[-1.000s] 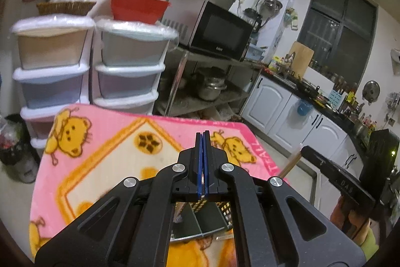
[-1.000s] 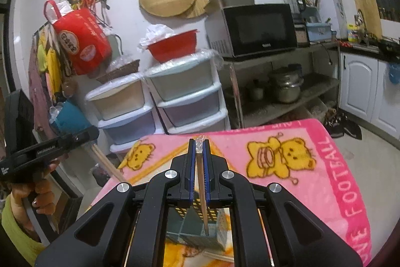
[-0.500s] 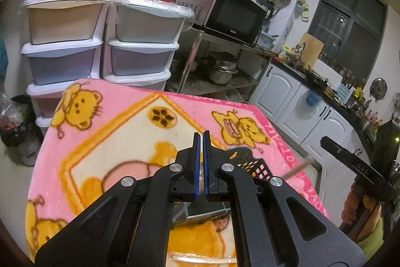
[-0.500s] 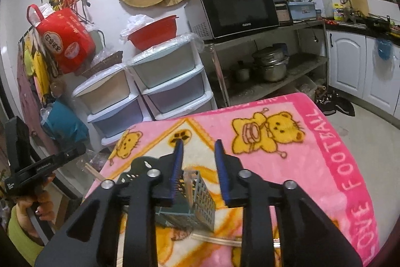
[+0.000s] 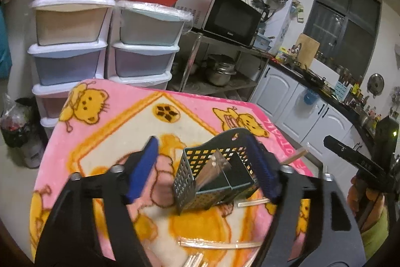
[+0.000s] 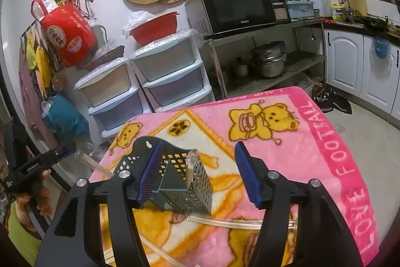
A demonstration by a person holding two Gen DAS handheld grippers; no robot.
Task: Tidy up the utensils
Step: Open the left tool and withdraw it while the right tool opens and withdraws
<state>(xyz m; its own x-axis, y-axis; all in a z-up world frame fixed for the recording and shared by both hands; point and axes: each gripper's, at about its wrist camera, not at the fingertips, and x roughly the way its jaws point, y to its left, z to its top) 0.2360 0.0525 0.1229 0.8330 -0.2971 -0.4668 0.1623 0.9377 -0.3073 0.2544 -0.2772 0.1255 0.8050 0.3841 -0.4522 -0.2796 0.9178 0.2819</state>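
A dark perforated utensil holder [image 5: 190, 182] [image 6: 197, 182] stands on the pink bear blanket [image 5: 100, 142] [image 6: 287, 154]. A clear-wrapped pair of chopsticks [image 5: 212, 167] [image 6: 191, 164] leans inside it. My left gripper [image 5: 202, 170] is open and its jaws are opening, with the holder between the blue pads [image 5: 143, 168] but untouched. My right gripper [image 6: 198, 174] is also opening, astride the holder without pressing it. A wooden stick [image 5: 293, 157] [image 6: 95, 163] pokes out beside the holder; what holds it is unclear. More wrapped chopsticks [image 5: 220, 245] [image 6: 237, 224] lie on the blanket in front.
Stacked plastic drawers [image 5: 75, 54] and a metal shelf with a microwave [image 5: 230, 17] and pots stand behind the table. White cabinets [image 5: 287, 97] run along the right. Each view catches the other gripper [image 5: 355, 162] [image 6: 37, 164], held by a hand, at its edge.
Both grippers went from shut to open and sank toward the holder. The wrapped chopsticks that the right gripper gripped now stand in the holder.
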